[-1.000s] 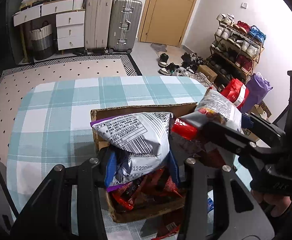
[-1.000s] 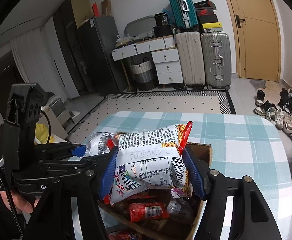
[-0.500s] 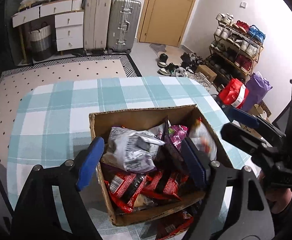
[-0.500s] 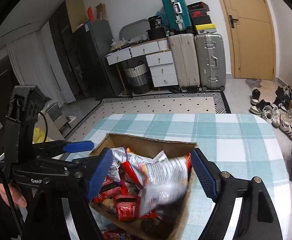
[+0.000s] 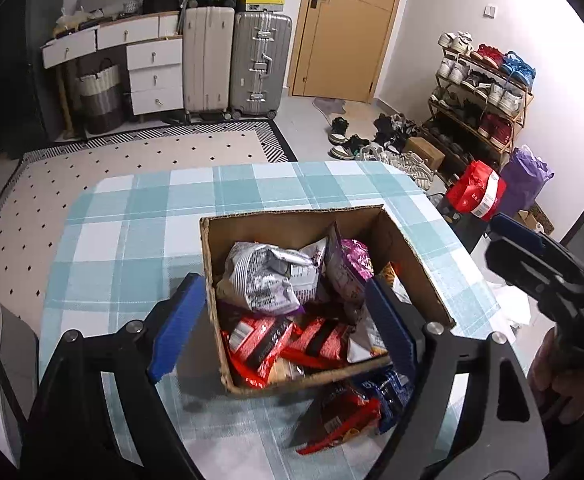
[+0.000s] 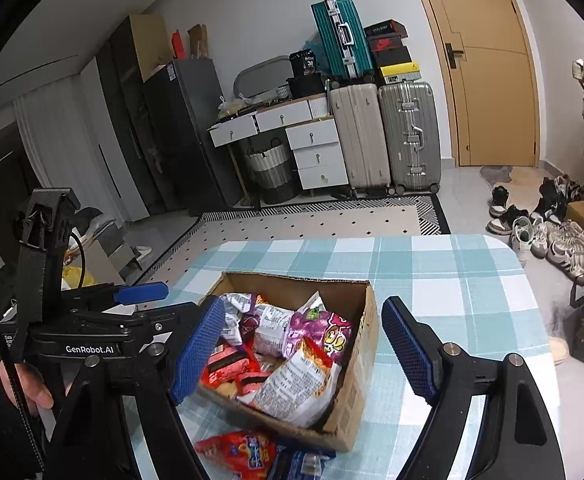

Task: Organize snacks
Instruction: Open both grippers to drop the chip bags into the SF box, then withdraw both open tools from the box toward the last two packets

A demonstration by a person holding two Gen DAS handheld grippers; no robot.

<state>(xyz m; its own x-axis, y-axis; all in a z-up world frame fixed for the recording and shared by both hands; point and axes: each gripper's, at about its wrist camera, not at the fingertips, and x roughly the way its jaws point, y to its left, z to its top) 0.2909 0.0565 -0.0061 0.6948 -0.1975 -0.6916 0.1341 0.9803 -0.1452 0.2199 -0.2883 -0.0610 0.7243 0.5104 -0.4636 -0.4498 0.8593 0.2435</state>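
The left gripper (image 5: 287,320) has its blue-padded fingers (image 5: 177,322) spread wide with nothing between them, one on each side of the near-left part of the box (image 5: 412,256). The right gripper (image 6: 302,350) is likewise wide apart and empty, its fingers (image 6: 408,350) straddling the box from the other side; it also shows at the right edge of the left view, held by a hand (image 5: 560,384).

The box is open-topped brown cardboard with a ragged rim, standing on the teal-and-white checked table (image 5: 139,216). It is heaped with snacks: a crumpled silver bag (image 5: 267,276) with black print on top, a purple bag (image 6: 324,330) with a cartoon face beside it, red packets (image 5: 263,340) lower down, and a white bag (image 6: 296,384) with orange print and small text leaning against the near wall in the right view. Outside the box, just beside its near wall on the cloth, lie a red packet (image 6: 237,450) and a blue packet (image 5: 388,392).

A second ago each gripper was clamped on a bag held above the box: the left on the silver one, the right on the white one. Half a second ago both were already open and the bags were falling in. Now both bags lie settled among the others, and both grippers sit a little further back from the box.
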